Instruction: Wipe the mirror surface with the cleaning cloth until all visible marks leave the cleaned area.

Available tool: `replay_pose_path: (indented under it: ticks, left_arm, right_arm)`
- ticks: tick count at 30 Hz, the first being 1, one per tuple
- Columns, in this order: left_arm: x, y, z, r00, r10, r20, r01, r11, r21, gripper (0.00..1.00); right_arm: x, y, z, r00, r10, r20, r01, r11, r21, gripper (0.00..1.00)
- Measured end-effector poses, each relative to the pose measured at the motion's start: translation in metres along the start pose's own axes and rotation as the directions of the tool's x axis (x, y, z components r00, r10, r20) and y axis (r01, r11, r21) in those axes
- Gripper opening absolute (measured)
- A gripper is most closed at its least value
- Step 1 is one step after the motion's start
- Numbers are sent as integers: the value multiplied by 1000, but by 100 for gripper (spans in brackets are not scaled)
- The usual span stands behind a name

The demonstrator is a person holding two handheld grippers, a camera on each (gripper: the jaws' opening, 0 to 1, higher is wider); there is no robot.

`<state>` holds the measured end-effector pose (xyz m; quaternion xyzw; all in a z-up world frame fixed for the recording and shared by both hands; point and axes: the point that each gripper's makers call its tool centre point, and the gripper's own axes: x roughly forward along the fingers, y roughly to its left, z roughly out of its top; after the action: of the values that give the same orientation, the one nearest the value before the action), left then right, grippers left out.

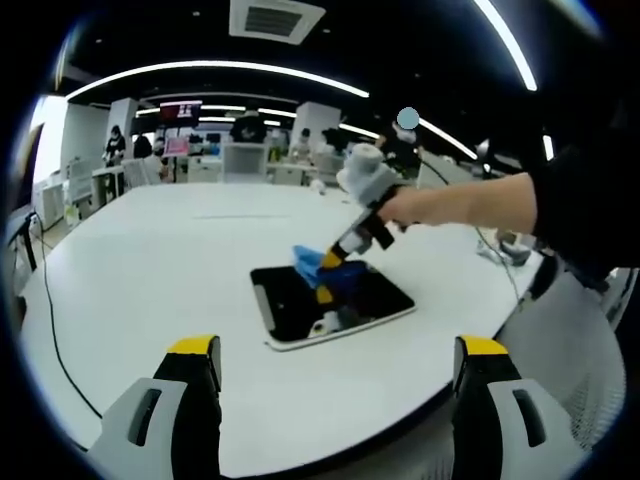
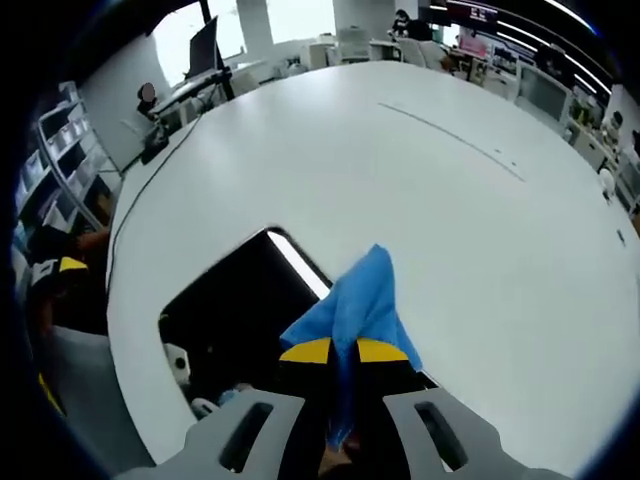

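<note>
Left tool [image 1: 338, 362]: in the left gripper view its two yellow-tipped jaws rise at 7 and 5 o'clock, far apart, with nothing between them. It hangs above the near edge of the desk, well apart from the mirror.

Right tool [image 2: 343, 351]: in the right gripper view its jaws are closed together on the cloth, yellow tips nearly touching. In the left gripper view it [image 1: 325, 278] comes in from 3 o'clock, held by a hand [image 1: 400, 207], and its tips point down to the mirror.

Cloth [image 2: 358, 303]: blue, pinched in the right tool, with a loose corner standing out toward 12 o'clock in the right gripper view. In the left gripper view the cloth [image 1: 312, 262] lies at the far edge of the mirror, partly on the glass.

Mirror [image 1: 300, 305]: a flat dark rectangle with a pale frame, lying on the desk near the centre of the left gripper view. In the right gripper view the mirror [image 2: 240, 310] is at 8 o'clock from the cloth and reflects a bright ceiling strip. I cannot tell whether marks are on it.

Desk [image 1: 160, 265]: large, white, rounded; a thin black cable [image 1: 50, 330] runs along its edge at 9 o'clock.

Background: an office with other desks and ceiling light strips.
</note>
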<state>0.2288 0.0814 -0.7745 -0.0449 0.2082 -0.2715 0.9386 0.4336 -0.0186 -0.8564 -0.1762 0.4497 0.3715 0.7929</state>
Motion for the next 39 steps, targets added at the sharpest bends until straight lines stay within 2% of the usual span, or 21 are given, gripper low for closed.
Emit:
replay_pose_path:
  ticks: [18,27,32,39]
  left_arm:
    - [0,0,-2,1000,0,-9,0,1000,9,97]
    - [1,0,-1,1000,0,-2,0,1000,8,97]
    - [1,0,-2,1000,1,-7,-1,1000,9,97]
    - [1,-1,-3,1000,-3,-11,3,1000,4,96]
  right_arm:
    - [15,25,21,999,30,13,-30,999,-19,2]
    - [20,26,27,999,14,31,-13,999,-41,2]
    - [22,35,33,998,26,49,-25,999,-22,2]
    - [28,53,42,998,39,43,-37,998,-52,2]
